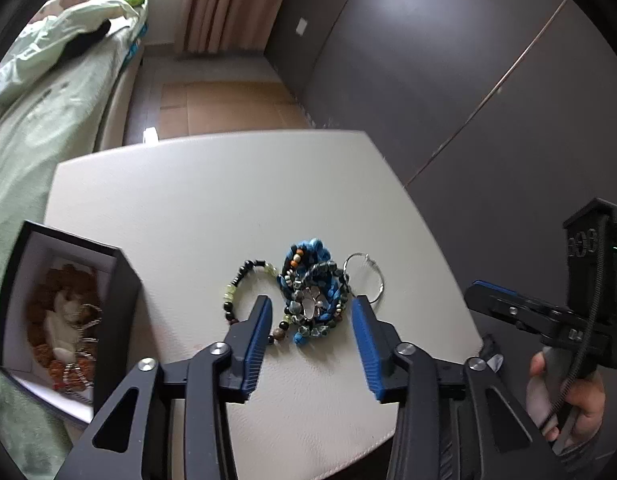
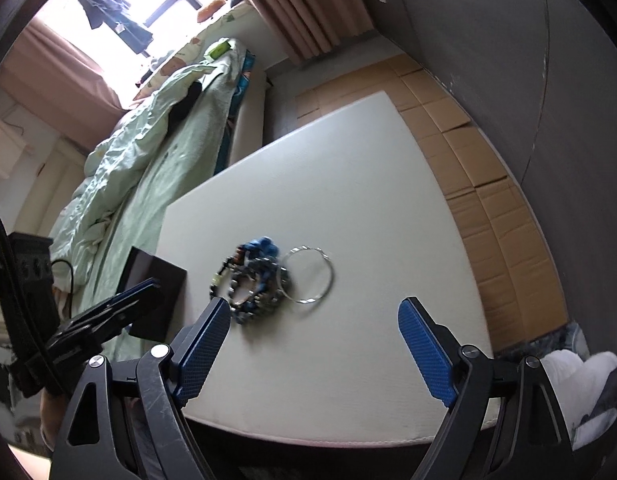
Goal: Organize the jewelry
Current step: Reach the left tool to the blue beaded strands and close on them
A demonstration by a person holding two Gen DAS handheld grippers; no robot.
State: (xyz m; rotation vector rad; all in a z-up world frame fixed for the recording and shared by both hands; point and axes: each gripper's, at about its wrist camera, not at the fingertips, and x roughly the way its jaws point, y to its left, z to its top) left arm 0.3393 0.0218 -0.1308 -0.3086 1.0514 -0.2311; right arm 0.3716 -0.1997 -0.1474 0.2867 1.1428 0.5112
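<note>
A pile of jewelry lies on the white table (image 1: 212, 208): a blue beaded bracelet (image 1: 310, 292), a black and green bead bracelet (image 1: 244, 284) to its left, and a thin silver hoop (image 1: 366, 278) to its right. My left gripper (image 1: 312, 322) is open, its blue pads either side of the near end of the blue bracelet, just above the table. An open black box (image 1: 64, 320) at the left holds brown beads and chains. My right gripper (image 2: 314, 328) is open and empty, short of the pile (image 2: 254, 280) and the silver hoop (image 2: 308, 274).
A bed with a green quilt (image 2: 148, 160) runs along the table's left side. A dark wardrobe wall (image 1: 468, 80) stands to the right. Cardboard sheets (image 2: 468, 168) cover the floor beyond the table. The box (image 2: 156, 292) sits at the table's left edge.
</note>
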